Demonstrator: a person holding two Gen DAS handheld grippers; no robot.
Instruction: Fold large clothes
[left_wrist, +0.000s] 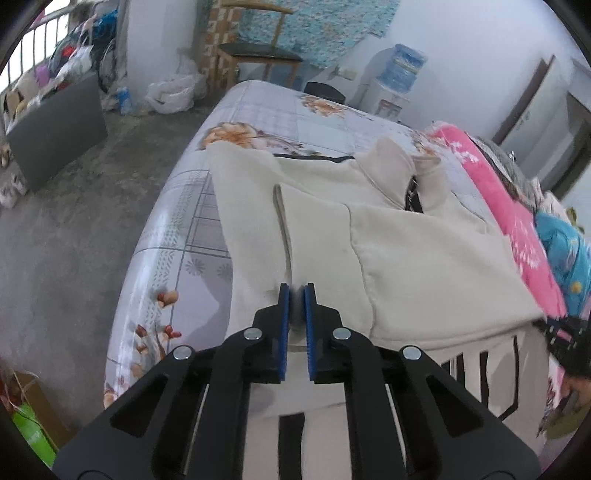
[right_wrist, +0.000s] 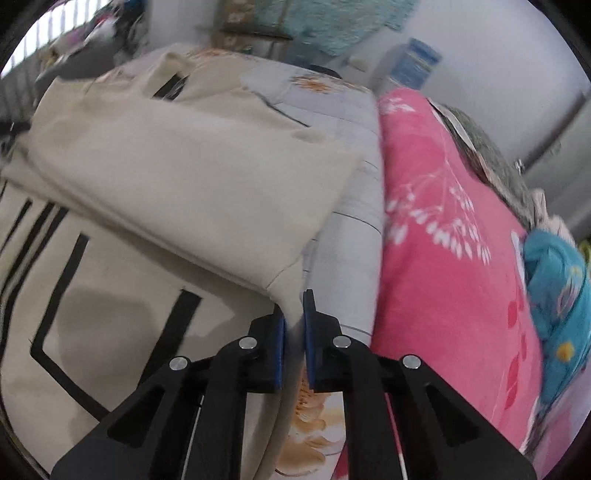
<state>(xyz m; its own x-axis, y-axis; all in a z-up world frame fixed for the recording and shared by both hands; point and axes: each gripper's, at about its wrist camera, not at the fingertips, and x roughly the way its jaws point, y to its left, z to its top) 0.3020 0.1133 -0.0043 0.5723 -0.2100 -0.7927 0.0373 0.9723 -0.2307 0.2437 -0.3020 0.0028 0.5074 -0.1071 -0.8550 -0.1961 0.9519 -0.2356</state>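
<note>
**Both grippers pinched on the cream garment, bed top**

Your left gripper (left_wrist: 296, 295) is clamped on the cream garment (left_wrist: 388, 236): the blue pads (left_wrist: 283, 314) sit nearly together with a ridge of fabric nipped between them, close to the zip line. The garment lies spread across the floral bedsheet (left_wrist: 177, 236), collar end at the far side, sleeves folded over the body. Beneath its near edge lies a cream cloth with black lines (left_wrist: 476, 365).

Your right gripper (right_wrist: 294, 314) is closed on the garment's corner (right_wrist: 288, 295); the fabric tapers down into the narrow gap between the pads. This view is blurred. A pink floral quilt (right_wrist: 443, 229) lies just beside that corner, to the right.
</note>
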